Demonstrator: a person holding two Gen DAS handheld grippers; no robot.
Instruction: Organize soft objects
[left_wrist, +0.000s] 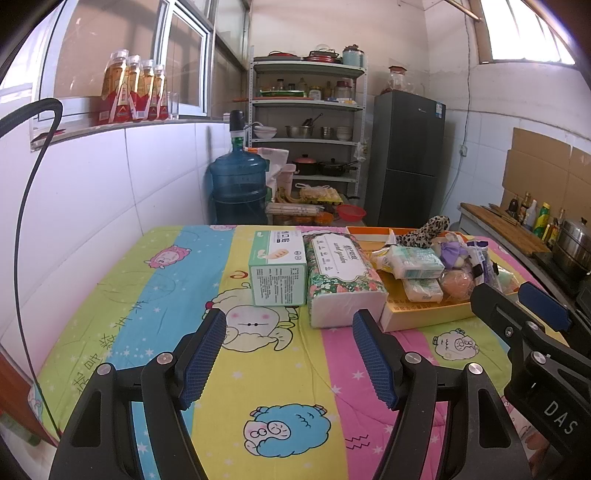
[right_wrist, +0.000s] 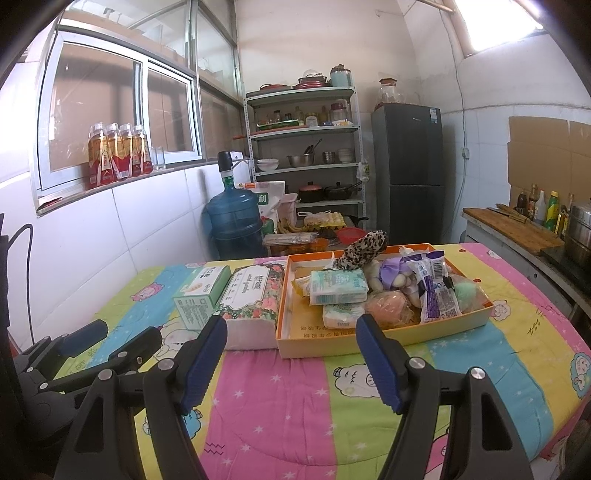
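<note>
An orange tray (right_wrist: 388, 341) on the cartoon quilt holds several soft things: tissue packs (right_wrist: 338, 291), a leopard-print cloth (right_wrist: 364, 253), a purple plush toy (right_wrist: 393, 275), a purple snack bag (right_wrist: 437, 291) and a peach sponge (right_wrist: 388, 306). A floral tissue pack (left_wrist: 341, 278) and a green box (left_wrist: 277, 267) lie left of the tray (left_wrist: 424, 314). My left gripper (left_wrist: 288, 350) is open and empty, short of the floral pack. My right gripper (right_wrist: 291, 356) is open and empty, before the tray's front edge; it also shows in the left wrist view (left_wrist: 517, 299).
A white tiled wall runs along the table's left side. Behind the table stand a blue water jug (left_wrist: 238, 184), a metal shelf (left_wrist: 306, 122) with cookware and a dark fridge (left_wrist: 408, 158). A counter with a chopping board and bottles (right_wrist: 517, 225) is at the right.
</note>
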